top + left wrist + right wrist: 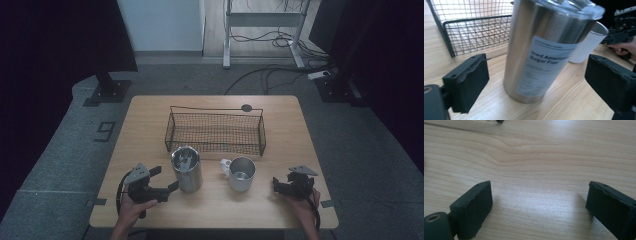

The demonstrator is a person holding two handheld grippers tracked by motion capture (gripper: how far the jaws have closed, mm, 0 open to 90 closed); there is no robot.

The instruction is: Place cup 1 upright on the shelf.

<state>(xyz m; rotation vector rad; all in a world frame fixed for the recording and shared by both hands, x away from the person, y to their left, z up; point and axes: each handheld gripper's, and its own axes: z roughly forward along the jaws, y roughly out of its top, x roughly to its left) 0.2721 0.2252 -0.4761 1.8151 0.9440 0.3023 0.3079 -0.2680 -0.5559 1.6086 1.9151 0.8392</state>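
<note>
The steel tumbler (186, 170) stands upright on the surface (150, 130), its long axis vertical, just in front of the wire basket (215, 131) and beside the mug (240, 173). From my left tool (166, 179) it lies straight ahead, a little toward the middle of the surface; in the left gripper view the tumbler (544, 50) sits between the lines of the two black pads (469, 80), which stand apart and clear of its wall on both sides, touching nothing. That is the relation I steer by: the body is centred in the gap, so I judge a short push forward and a squeeze across its width would take it. My left hand is plainly the nearer one; the right tool (280, 184) rests well off to the other side, past the mug, with its pads (474, 205) spread over bare wood and holding nothing.

The tumbler is brushed metal, smooth and slightly tapered toward the base, with a clear plastic lid (574, 6) on top and a pale paper label (544, 67) on its side. I expect the steel to be slippery, so the pads should bite low on the label or just below the lid. The mug is white outside, metal within, with a small handle (225, 165) turned toward the tumbler. The basket is thin dark mesh, long side facing me, with a wire rail above its back.
</note>
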